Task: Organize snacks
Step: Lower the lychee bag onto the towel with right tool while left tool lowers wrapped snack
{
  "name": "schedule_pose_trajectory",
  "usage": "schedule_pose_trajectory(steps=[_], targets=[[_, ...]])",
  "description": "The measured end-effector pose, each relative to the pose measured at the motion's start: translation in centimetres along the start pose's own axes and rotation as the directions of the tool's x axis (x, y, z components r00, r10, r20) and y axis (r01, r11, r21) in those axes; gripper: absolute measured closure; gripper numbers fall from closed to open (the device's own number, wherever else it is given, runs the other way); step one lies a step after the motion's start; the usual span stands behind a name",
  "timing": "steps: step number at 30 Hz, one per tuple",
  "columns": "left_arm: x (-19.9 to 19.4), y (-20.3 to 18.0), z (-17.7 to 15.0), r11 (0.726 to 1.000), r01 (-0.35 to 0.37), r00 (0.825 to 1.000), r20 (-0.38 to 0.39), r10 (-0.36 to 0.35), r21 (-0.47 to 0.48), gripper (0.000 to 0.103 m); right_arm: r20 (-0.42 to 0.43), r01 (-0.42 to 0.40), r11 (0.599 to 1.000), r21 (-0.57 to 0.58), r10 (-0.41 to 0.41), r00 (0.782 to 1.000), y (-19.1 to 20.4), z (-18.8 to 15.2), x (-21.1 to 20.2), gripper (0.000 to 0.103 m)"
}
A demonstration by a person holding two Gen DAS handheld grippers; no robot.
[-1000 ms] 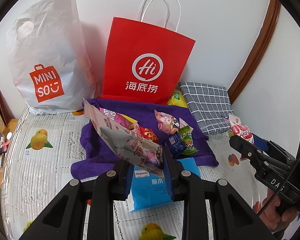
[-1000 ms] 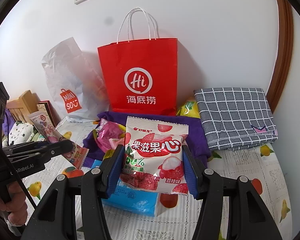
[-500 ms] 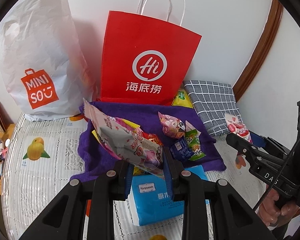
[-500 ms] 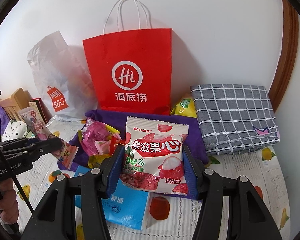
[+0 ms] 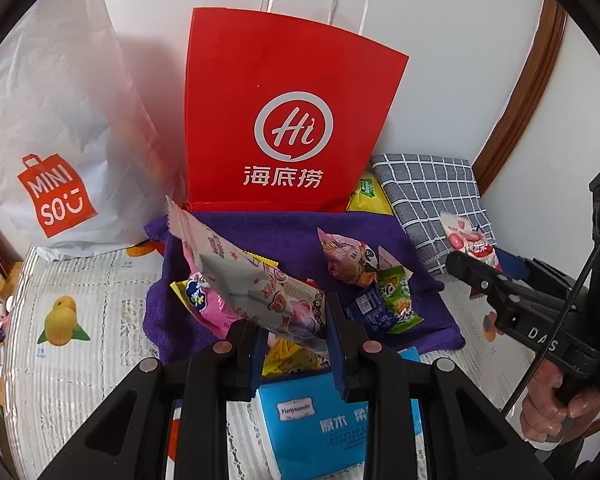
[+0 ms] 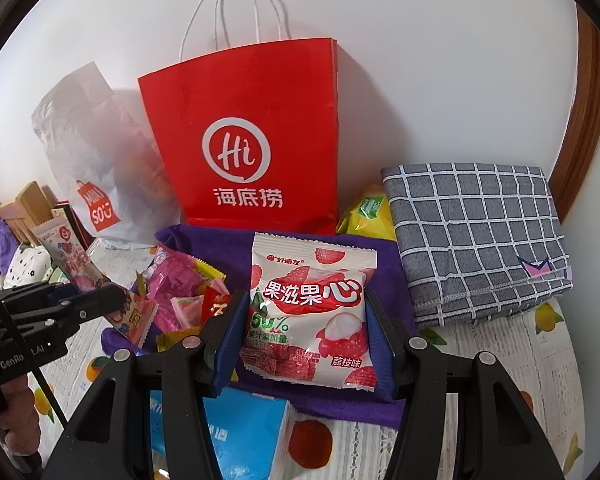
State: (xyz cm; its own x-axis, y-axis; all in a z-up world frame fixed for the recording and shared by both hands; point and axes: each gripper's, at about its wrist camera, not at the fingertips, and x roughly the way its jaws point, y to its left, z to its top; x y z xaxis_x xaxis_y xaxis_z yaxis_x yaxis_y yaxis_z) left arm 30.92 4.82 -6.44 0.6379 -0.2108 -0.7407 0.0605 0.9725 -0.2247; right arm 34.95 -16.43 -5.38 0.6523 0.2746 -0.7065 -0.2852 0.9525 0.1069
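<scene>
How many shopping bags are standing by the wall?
2: the red paper bag in the middle, and the white plastic bag to its left. None seem hidden.

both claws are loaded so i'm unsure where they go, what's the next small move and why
Probably lift the right claw up and forward toward the red paper bag's open top. It is shut on the lychee gummy packet, held above the purple cloth, and the bag stands upright straight ahead. The left claw, shut on the long pink snack packet, could follow.

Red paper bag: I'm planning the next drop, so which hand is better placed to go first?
Probably the right gripper: its lychee packet sits squarely below the red paper bag; the left gripper holds its long packet off-centre.
</scene>
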Motion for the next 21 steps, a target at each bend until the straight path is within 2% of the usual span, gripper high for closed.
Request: schedule_pose_trajectory(steps=[11,17,21], targets=[[2.1,0.6,1.4,1.0,0.005,1.0,-0.024,-0.006,-0.007,0.077,-0.004,-0.008,0.999,-0.033,0.008,1.0,0.6,1.3,2.0,0.048],[4.2,0.7,1.1,1.0,0.014,0.997,-0.07,-0.015,-0.013,0.077,-0.079,0.002,0.999,-0.036,-0.005,0.997,0.3,0.6,5.5,0.048],[5.2,0.7,1.2,1.0,0.017,0.996,-0.088,-0.017,-0.006,0.077,-0.098,0.005,0.999,-0.048,-0.01,0.995,0.2,0.2,6.6,0.048]])
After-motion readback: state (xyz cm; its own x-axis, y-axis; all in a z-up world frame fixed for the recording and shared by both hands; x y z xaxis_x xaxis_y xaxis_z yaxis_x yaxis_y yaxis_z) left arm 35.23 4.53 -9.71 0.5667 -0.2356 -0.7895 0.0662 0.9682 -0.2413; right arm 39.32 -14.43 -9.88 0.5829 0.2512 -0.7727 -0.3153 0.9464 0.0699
